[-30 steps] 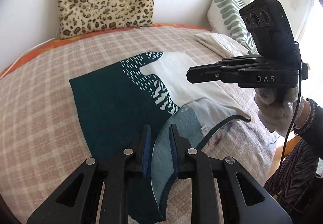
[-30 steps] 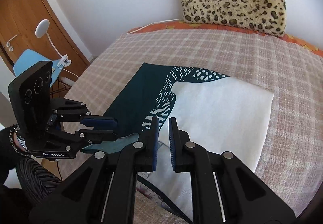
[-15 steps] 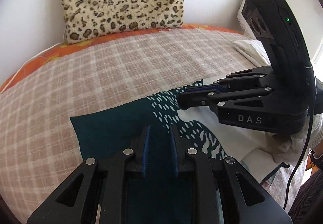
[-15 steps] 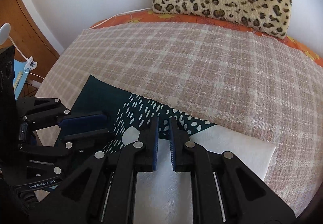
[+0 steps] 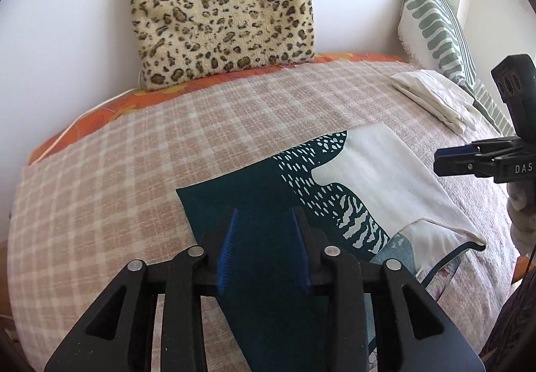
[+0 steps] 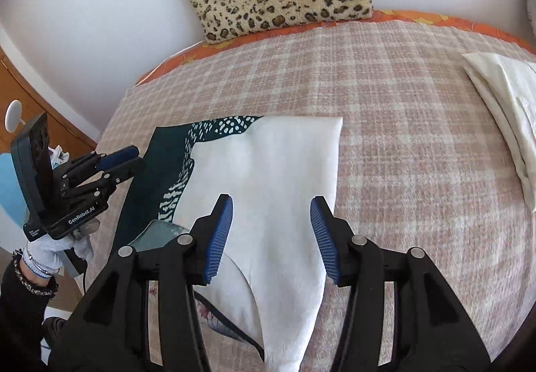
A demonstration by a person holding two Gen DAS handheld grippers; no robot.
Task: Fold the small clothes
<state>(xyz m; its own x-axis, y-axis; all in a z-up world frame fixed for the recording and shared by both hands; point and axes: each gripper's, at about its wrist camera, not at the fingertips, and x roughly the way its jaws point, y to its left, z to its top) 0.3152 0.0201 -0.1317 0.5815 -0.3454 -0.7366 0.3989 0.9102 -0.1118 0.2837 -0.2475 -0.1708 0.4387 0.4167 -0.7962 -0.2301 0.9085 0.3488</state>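
Both grippers have just let go: the left gripper (image 5: 264,248) and the right gripper (image 6: 271,238) hang over the garment (image 5: 351,184) with jaws opening, pads parted and clear of the cloth, where a second ago each was pinched nearly shut. The teal-and-white piece now lies folded flat on the checked blanket (image 5: 134,171), its white half laid over the printed teal, so this fold looks complete and a further fold or a smoothing pass likely comes next. "GenRobot.AI" reads on the left tool's body, "DAS" on the right. Beyond, a folded white cloth (image 6: 502,104) and a leopard-print cushion (image 5: 221,10) rest by the wall
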